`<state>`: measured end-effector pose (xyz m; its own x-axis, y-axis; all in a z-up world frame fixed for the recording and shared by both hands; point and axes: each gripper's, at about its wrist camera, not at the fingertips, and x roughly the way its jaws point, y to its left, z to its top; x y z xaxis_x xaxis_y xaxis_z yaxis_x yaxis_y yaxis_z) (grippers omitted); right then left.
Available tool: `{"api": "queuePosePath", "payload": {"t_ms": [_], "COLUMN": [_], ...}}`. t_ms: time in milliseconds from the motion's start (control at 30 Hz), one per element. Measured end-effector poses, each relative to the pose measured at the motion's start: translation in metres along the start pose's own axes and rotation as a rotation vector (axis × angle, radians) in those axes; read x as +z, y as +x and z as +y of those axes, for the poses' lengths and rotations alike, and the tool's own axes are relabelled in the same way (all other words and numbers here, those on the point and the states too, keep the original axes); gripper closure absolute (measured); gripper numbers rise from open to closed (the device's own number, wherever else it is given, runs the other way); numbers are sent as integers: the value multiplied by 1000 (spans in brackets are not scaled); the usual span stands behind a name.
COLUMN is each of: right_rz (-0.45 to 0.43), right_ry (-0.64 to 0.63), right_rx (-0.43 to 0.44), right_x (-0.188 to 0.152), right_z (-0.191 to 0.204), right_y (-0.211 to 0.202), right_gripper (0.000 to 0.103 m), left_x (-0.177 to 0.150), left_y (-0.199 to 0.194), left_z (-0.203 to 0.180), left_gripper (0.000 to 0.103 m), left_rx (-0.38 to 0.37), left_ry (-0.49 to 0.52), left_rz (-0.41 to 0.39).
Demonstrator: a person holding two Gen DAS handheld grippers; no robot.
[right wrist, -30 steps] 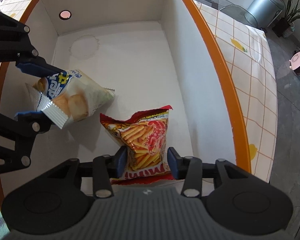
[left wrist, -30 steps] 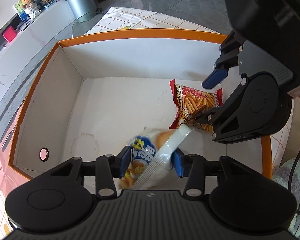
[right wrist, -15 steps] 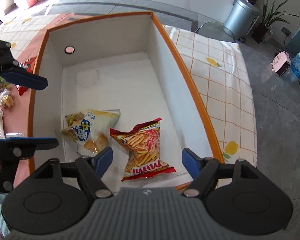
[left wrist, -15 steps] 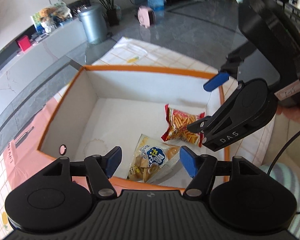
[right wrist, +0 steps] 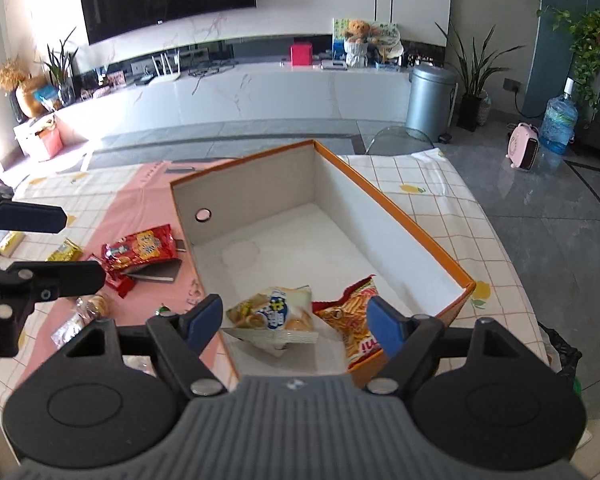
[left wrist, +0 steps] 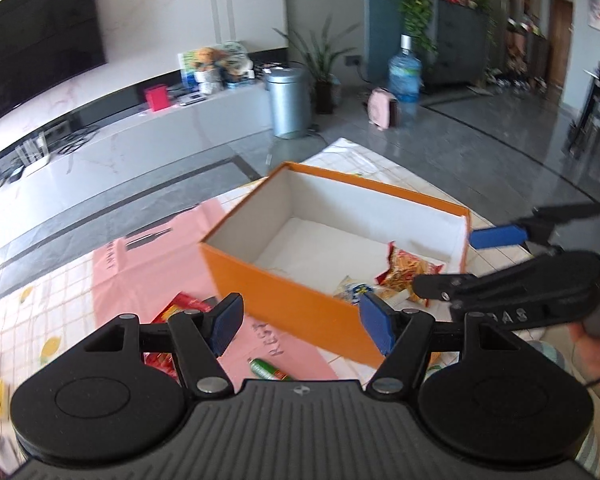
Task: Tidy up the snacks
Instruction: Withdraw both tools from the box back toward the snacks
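An orange box point(right wrist: 420, 236) with a white inside stands on the table; it also shows in the left wrist view point(left wrist: 284, 292). In it lie a white-and-blue biscuit bag point(right wrist: 276, 312) and a red stick-snack bag point(right wrist: 352, 312), side by side at its near end. Both show in the left wrist view, the white bag point(left wrist: 352, 290) and the red bag point(left wrist: 408, 266). My left gripper point(left wrist: 302, 322) is open and empty, raised in front of the box. My right gripper point(right wrist: 296, 322) is open and empty, raised above the box's near end.
Loose snacks lie on the pink cloth left of the box: a red biscuit bag point(right wrist: 140, 250), a yellow packet point(right wrist: 64, 250), a clear cookie pack point(right wrist: 88, 308) and a green-capped tube point(left wrist: 266, 368). A checked tablecloth point(right wrist: 440, 196) covers the table.
Both grippers let go of their bags, opened wide and drew up and back out of the box. The two bags now lie on the box floor.
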<state>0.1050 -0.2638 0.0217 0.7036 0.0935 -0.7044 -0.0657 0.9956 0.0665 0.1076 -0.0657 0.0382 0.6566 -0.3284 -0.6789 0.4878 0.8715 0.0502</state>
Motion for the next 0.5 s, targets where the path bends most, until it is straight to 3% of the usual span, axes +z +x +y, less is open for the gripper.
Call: {"api": "queuePosePath", "payload": {"t_ms": [167,333,500], "right_rz": [-54,-112,-133], "right_ry": [59,94,54], "right_rx": [55,57,26], "right_x": [-24,-45,-70], "right_z": [34,65,94], "right_y": [-14,-21,-12], "right_gripper": [25,25,26], "left_x": [-27,-54,-92], "left_y": [-17,-23,-23], "left_z": [17,30,49], "left_gripper": [25,25,25], "left_rx": [78,163,186], "left_ry": [-69,-133,-284], "left_rz": [-19,-23,-3]}}
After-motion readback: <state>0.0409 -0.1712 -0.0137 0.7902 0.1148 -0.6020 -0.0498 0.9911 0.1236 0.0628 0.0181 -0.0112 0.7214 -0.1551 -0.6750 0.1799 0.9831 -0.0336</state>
